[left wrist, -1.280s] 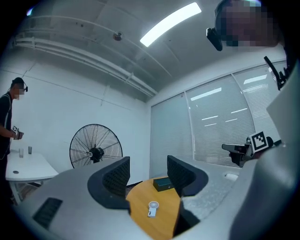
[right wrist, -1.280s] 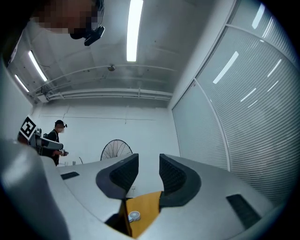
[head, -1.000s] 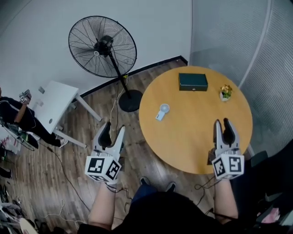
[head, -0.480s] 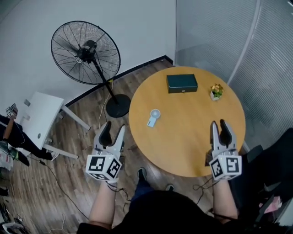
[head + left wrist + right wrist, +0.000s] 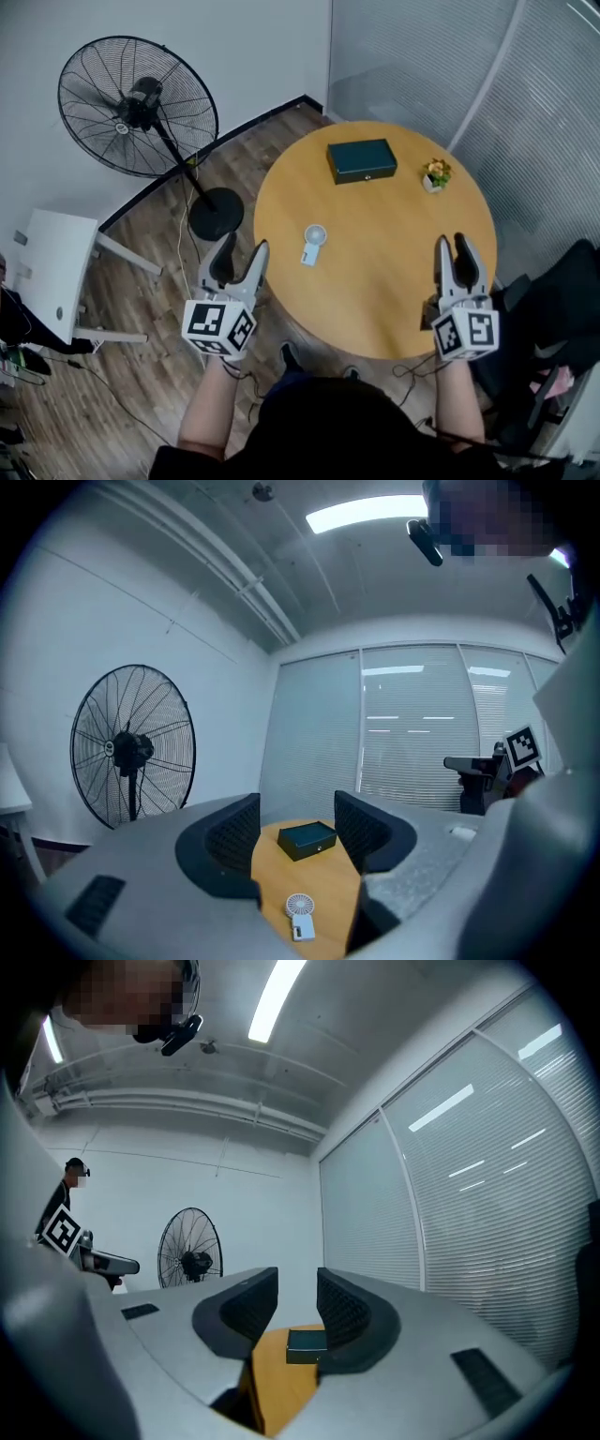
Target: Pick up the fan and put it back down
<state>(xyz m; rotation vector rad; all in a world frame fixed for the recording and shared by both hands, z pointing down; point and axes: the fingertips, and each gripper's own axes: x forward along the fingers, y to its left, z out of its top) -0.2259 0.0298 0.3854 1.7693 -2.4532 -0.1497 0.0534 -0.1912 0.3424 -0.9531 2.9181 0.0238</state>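
A small white handheld fan (image 5: 312, 242) lies flat on the round wooden table (image 5: 384, 272), left of its middle. My left gripper (image 5: 242, 251) hangs open at the table's left edge, just short of the small fan, with nothing between its fingers. In the left gripper view the small fan (image 5: 300, 916) shows low between the open jaws of the left gripper (image 5: 298, 822). My right gripper (image 5: 452, 246) stands open over the table's right front part, empty. In the right gripper view the right gripper (image 5: 297, 1307) points level across the table.
A dark green box (image 5: 362, 160) and a small potted plant (image 5: 434, 174) sit at the table's far side. A tall black standing fan (image 5: 141, 108) stands on the wood floor at the left, beside a white desk (image 5: 52, 277). Blinds and a black chair (image 5: 553, 300) bound the right.
The head view has swung, so table and standing fan drifted left. My left gripper has moved in toward the table's edge and the small fan. Both grippers' jaws stay apart.
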